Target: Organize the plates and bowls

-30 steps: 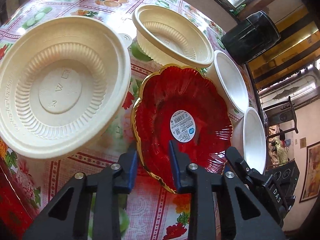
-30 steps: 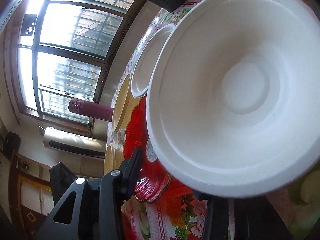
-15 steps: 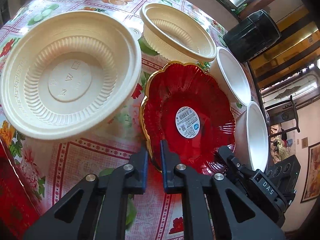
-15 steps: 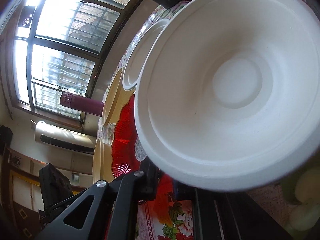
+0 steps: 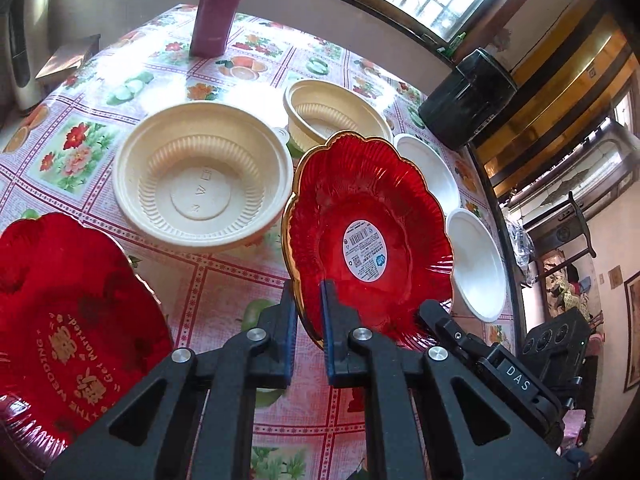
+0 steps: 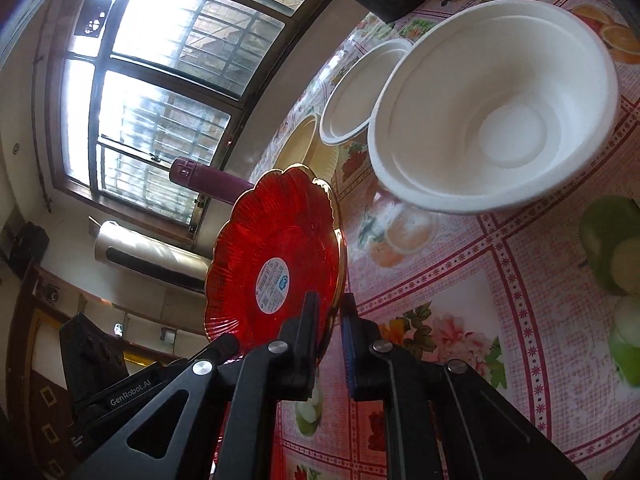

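The red plate [image 5: 372, 236] with the gilded scalloped rim is now off the flowered tablecloth [image 5: 224, 284], tipped up on edge and held in the air by both grippers; a second ago it lay flat on the cloth among the bowls. The left gripper [image 5: 309, 312] has its blue-padded jaws pressed together on the plate's near rim, where earlier they stood apart on either side of that rim. The right gripper [image 6: 330, 316] is likewise clamped on the rim at the plate's opposite side, its jaws having closed since the earlier frame, when only one finger showed under a white bowl. The white sticker [image 5: 365, 249] sits at the plate's centre. With the left camera raised, more of the table shows than before: a large cream bowl [image 5: 202, 174] near the middle, a smaller cream bowl [image 5: 336, 114] towards the far edge, and two white bowls [image 5: 476, 264] along the right edge by the window side. A second red plate [image 5: 68, 320] with gold lettering has come into view at the near left corner. A maroon flask [image 5: 218, 8] stands at the far edge. In the right view the nearest white bowl [image 6: 492, 120] looks smaller and farther than before.
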The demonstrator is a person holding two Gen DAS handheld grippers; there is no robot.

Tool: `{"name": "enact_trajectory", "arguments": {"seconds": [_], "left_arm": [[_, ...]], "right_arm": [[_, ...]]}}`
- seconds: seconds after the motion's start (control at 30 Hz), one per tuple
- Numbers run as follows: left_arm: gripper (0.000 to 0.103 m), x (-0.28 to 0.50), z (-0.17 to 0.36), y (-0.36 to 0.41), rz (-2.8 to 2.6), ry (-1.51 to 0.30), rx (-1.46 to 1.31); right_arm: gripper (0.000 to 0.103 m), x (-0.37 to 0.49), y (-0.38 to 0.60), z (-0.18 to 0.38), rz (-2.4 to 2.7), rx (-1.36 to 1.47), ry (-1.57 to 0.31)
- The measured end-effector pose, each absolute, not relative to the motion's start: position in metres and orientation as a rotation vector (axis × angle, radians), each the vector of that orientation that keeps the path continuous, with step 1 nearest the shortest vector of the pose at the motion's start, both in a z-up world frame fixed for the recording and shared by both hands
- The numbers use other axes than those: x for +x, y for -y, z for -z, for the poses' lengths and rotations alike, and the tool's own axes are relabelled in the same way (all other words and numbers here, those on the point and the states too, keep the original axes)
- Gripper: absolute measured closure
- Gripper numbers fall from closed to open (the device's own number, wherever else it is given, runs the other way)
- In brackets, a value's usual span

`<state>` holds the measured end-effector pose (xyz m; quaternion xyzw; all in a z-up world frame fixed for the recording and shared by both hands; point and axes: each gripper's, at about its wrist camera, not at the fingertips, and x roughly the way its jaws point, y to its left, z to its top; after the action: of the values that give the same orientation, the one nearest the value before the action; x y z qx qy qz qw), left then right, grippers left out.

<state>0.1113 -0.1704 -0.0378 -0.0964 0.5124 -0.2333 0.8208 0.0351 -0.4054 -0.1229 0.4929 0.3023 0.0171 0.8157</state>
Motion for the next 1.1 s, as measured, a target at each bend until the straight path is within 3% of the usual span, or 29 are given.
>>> {"name": "enact_trajectory", "arguments": {"seconds": [0.27, 0.57, 1.1], "left_arm": [[0.093, 0.08, 0.007, 0.11, 0.48, -0.967, -0.187], [0.092, 0.054, 0.003, 0.039, 0.397, -0.896, -0.161], [0.086, 0.056, 0.07, -0.02, 0.292, -1.08, -0.152]], "right_arm": [[0.093, 0.022, 0.356, 0.072, -0.115, 0.924, -0.605], [0.093, 0.026, 0.275, 0.057, -0.217, 0.816, -0.663], [0.089, 0.033, 0.177, 0.099, -0.2, 0.585, -0.874]]}}
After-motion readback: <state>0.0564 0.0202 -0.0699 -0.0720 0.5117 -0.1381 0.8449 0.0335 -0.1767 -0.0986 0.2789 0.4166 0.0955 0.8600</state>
